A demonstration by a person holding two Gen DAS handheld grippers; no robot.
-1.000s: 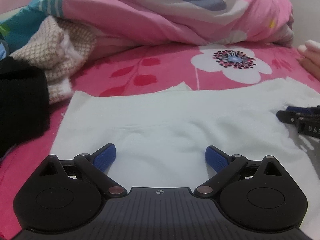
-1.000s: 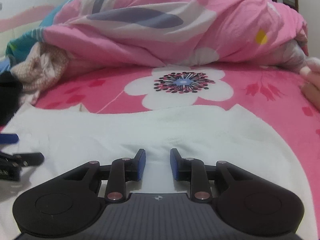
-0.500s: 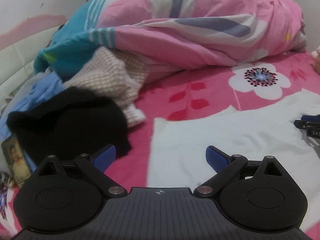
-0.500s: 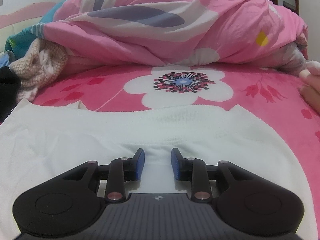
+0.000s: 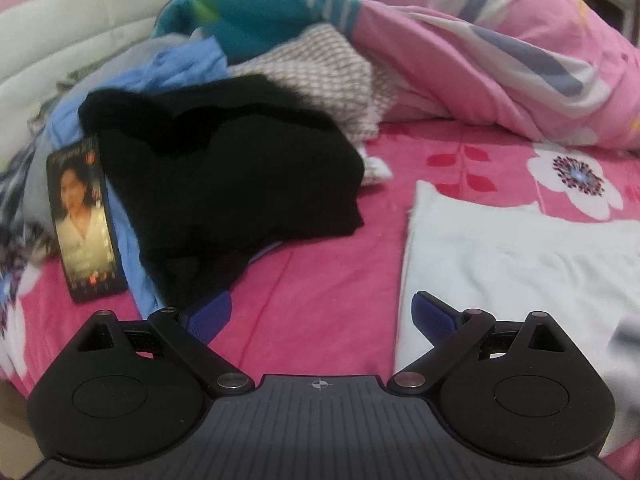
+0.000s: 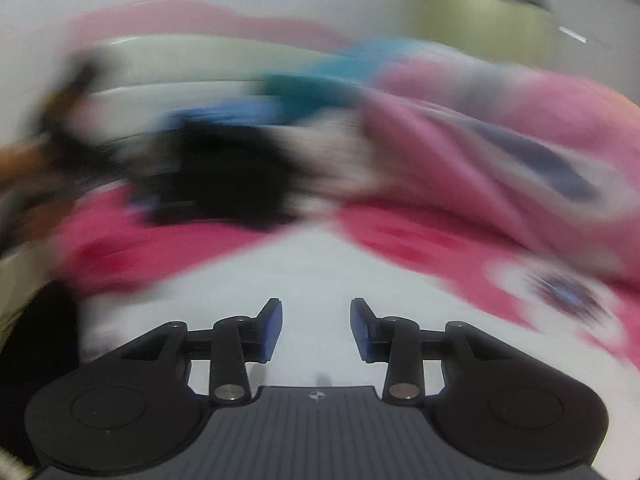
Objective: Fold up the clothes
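The right wrist view is smeared by motion throughout: the clothes pile [image 6: 224, 168] reads only as black, blue and pale streaks, and a dark and orange shape [image 6: 60, 128] at the left edge cannot be identified. In the left wrist view, the white garment [image 5: 520, 264] is cut off by the right edge. The black garment [image 5: 240, 184] hides most of the blue garment [image 5: 184, 64] beneath it.

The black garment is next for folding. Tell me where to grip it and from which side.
Probably best to grip the black garment at its near lower edge, where the cloth bunches into a thick lobe overhanging the pink bedsheet. Come in low from the front with the left gripper, already wide open and facing it. Avoid its left side, where a photo card leans against it.
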